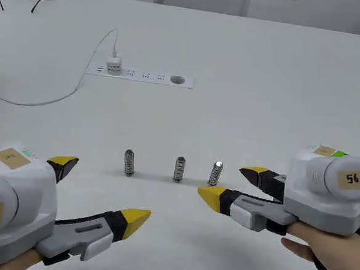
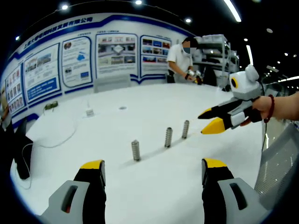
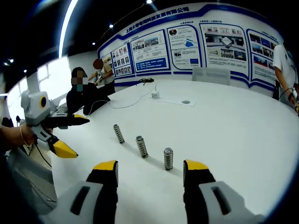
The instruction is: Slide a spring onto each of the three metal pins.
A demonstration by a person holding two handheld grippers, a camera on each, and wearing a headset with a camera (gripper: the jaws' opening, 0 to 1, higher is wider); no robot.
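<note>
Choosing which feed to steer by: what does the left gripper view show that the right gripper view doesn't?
The left gripper view adds the right gripper, open, near one end of the spring row, with shelving behind it. The right gripper view adds the left gripper, open, off to the side, and two people past the table's edge. Shared by both are three springs standing upright in a row on the white table, the power strip and the wall display boards.

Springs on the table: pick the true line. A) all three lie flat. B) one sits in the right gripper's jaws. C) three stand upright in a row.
C: in the head view the left spring, middle spring and right spring stand upright in a row.
</note>
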